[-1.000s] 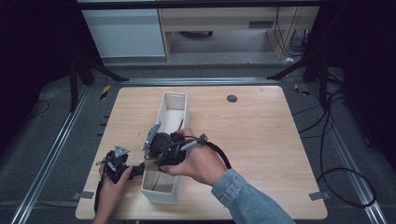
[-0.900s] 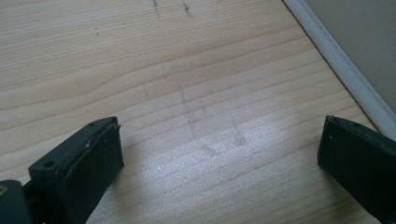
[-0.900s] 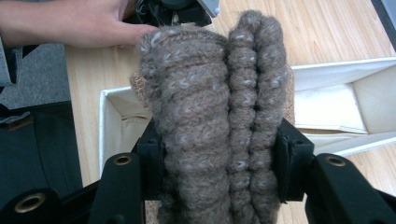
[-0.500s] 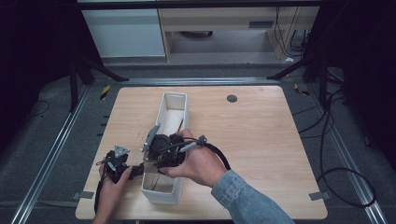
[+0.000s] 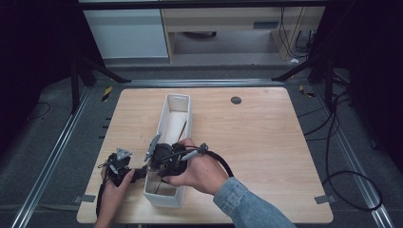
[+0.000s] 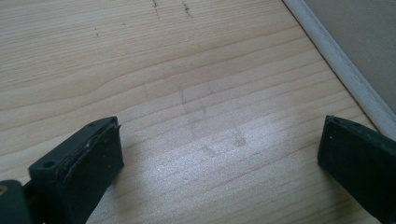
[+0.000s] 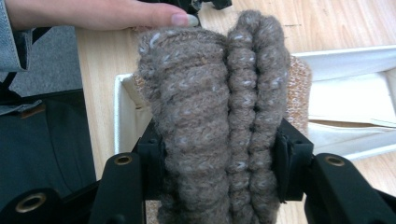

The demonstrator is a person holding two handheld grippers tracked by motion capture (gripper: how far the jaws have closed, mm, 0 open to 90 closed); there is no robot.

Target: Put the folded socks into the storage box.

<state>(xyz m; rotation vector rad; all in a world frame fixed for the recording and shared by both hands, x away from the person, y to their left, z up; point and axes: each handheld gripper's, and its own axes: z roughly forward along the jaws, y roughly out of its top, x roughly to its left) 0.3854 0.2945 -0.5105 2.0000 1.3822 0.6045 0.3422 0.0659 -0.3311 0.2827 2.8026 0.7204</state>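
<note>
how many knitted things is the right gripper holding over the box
1. A grey-brown knit roll, folded on itself, is clamped between the right gripper jaws above the near end of the white box. More may be hidden inside the box.

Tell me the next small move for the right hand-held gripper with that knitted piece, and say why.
Probably lower it into the white box. The right hand-held gripper is clamped on a folded brown knitted piece, and the right gripper view shows it above the box's near end, with the piece's top above the rim. The left hand-held gripper is open over bare table beside the box.
</note>
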